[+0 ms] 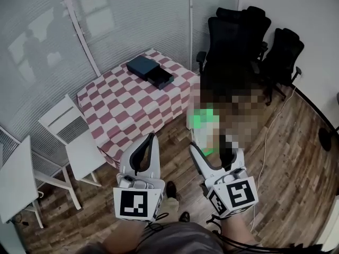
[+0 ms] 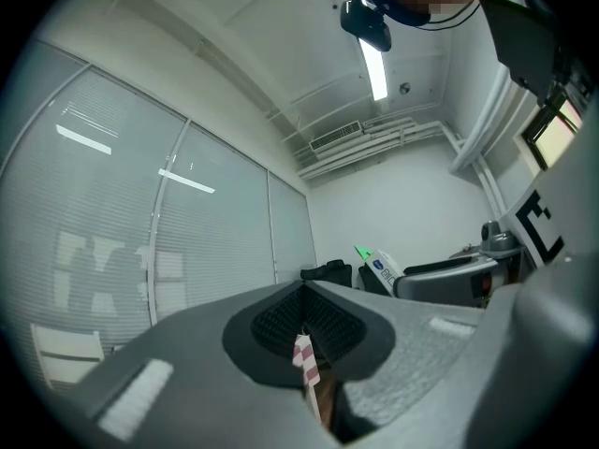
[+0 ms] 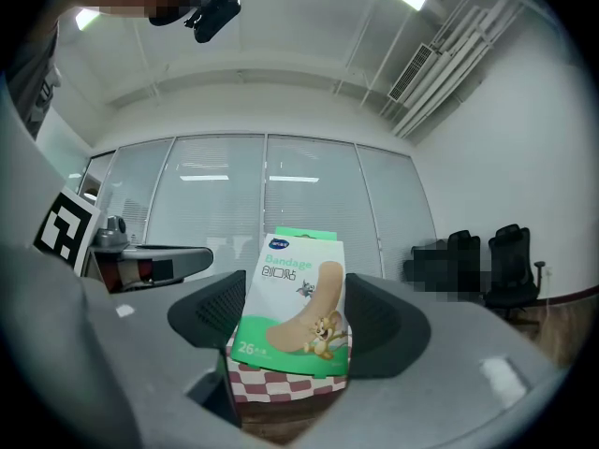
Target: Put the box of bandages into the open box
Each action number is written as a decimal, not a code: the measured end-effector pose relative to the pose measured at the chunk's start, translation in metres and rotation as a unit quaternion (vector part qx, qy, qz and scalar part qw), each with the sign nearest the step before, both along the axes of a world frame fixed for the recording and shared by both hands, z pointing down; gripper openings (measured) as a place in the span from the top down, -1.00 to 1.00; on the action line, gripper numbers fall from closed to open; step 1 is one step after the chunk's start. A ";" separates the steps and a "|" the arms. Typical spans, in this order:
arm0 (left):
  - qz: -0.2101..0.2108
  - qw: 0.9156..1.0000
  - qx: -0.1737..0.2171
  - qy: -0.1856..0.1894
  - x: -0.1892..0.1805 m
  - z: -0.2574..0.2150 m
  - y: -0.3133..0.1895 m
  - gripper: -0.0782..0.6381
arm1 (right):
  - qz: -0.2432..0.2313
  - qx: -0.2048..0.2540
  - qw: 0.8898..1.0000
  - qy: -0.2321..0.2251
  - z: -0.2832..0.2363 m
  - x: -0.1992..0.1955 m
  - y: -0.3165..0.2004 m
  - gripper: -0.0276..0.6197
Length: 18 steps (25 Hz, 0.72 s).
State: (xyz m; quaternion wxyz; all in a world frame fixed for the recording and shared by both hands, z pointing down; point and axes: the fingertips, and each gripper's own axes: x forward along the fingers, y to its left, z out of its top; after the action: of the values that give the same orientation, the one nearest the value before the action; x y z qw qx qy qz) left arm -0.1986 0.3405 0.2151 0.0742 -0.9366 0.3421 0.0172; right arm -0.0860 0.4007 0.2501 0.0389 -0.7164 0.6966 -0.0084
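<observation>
Green bandage box (image 3: pixel 290 288) in right gripper (image 3: pixel 295 321), print washed-out overhead

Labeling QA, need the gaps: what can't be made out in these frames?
1. Inside of the open box: head view, too small and dark to tell its contents.
2. bandage box, clamped in the right gripper: in the head view a mosaic patch covers most of it.
3. Left gripper view: the left gripper has its jaws closed, hiding all but a sliver of the checkered table.
</observation>
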 end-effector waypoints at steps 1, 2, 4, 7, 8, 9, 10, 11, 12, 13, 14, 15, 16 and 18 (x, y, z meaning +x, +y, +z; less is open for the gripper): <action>-0.001 1.000 -0.001 -0.001 0.002 0.003 -0.004 0.78 | -0.001 -0.002 1.000 -0.001 0.004 0.003 -0.004 -0.20; -0.003 1.000 -0.003 -0.001 0.005 0.006 -0.010 0.78 | -0.002 -0.004 1.000 -0.002 0.007 0.005 -0.009 -0.20; -0.008 1.000 -0.007 -0.002 0.012 0.011 -0.030 0.78 | -0.006 -0.011 1.000 -0.003 0.013 0.013 -0.028 -0.20; -0.015 1.000 -0.014 -0.002 0.027 0.015 -0.071 0.78 | -0.011 -0.016 1.000 -0.005 0.016 0.029 -0.067 -0.20; -0.017 1.000 -0.015 -0.002 0.033 0.016 -0.085 0.78 | -0.012 -0.016 1.000 -0.005 0.016 0.035 -0.081 -0.20; -0.017 1.000 -0.015 -0.002 0.038 0.017 -0.098 0.78 | -0.013 -0.015 1.000 -0.006 0.016 0.041 -0.095 -0.20; -0.018 1.000 -0.014 -0.003 0.044 0.017 -0.112 0.78 | -0.014 -0.014 1.000 -0.006 0.015 0.046 -0.109 -0.20; -0.018 1.000 -0.012 -0.003 0.049 0.016 -0.126 0.78 | -0.015 -0.014 1.000 -0.006 0.015 0.051 -0.125 -0.20; -0.018 1.000 -0.009 -0.004 0.055 0.016 -0.140 0.78 | -0.016 -0.014 1.000 -0.006 0.014 0.056 -0.140 -0.20; -0.017 1.000 -0.007 -0.004 0.060 0.015 -0.155 0.78 | -0.018 -0.014 1.000 -0.006 0.014 0.060 -0.155 -0.20; -0.016 1.000 -0.006 -0.004 0.066 0.014 -0.169 0.78 | -0.019 -0.014 1.000 -0.006 0.013 0.065 -0.169 -0.20; -0.016 1.000 -0.006 -0.005 0.072 0.014 -0.183 0.78 | -0.020 -0.014 1.000 -0.006 0.012 0.070 -0.183 -0.20; -0.017 1.000 -0.005 -0.006 0.077 0.013 -0.197 0.78 | -0.022 -0.013 1.000 -0.006 0.010 0.074 -0.197 -0.20; -0.014 1.000 0.002 -0.008 0.088 0.008 -0.223 0.78 | -0.023 -0.010 1.000 -0.004 0.007 0.083 -0.223 -0.20</action>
State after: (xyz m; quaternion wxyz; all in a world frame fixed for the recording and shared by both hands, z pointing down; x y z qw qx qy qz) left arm -0.1104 0.1179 0.2235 0.0792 -0.9315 0.3550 0.0097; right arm -0.0030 0.1780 0.2566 0.0342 -0.7002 0.7129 -0.0195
